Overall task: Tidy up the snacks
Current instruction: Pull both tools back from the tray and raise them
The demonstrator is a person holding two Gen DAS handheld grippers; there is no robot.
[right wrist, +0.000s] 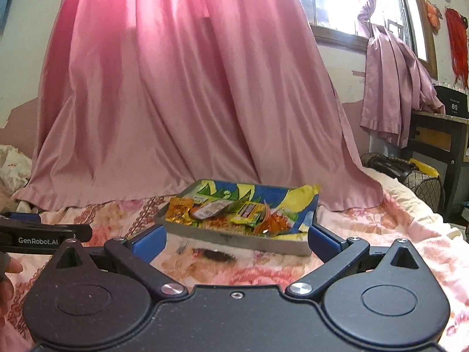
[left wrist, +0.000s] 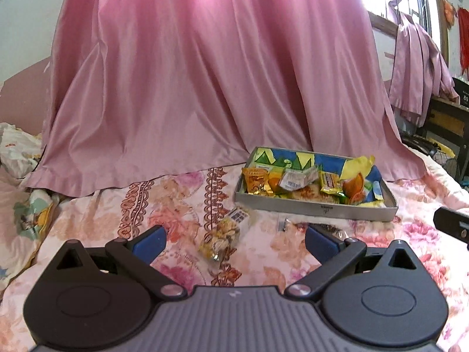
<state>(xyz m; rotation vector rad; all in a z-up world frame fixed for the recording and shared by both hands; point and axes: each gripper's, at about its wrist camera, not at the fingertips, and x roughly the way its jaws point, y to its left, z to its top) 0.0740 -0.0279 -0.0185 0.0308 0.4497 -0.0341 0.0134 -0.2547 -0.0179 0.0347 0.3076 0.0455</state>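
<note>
We see a bed with a floral pink bedspread (left wrist: 181,205). On it lie a grey tray (left wrist: 310,205) of snack packets, a clear snack packet (left wrist: 221,236) just before it, another dark-filled packet (right wrist: 214,253), and the curtain hem (left wrist: 117,176).

Snack packets (left wrist: 296,183) in tray (left wrist: 316,206); one packet (left wrist: 222,236) on bedspread (left wrist: 96,228) before it

Left gripper (left wrist: 234,242): jaws spread wide, empty, low over a floral bedspread (left wrist: 164,205). Snack packet (left wrist: 224,236): clear, lying on the bedspread between the blue fingertips (left wrist: 149,242). Grey tray (left wrist: 315,206): beyond, right of centre, filled with yellow and orange snack packets (left wrist: 296,182). Pink curtain (left wrist: 205,73): draped behind.
</note>
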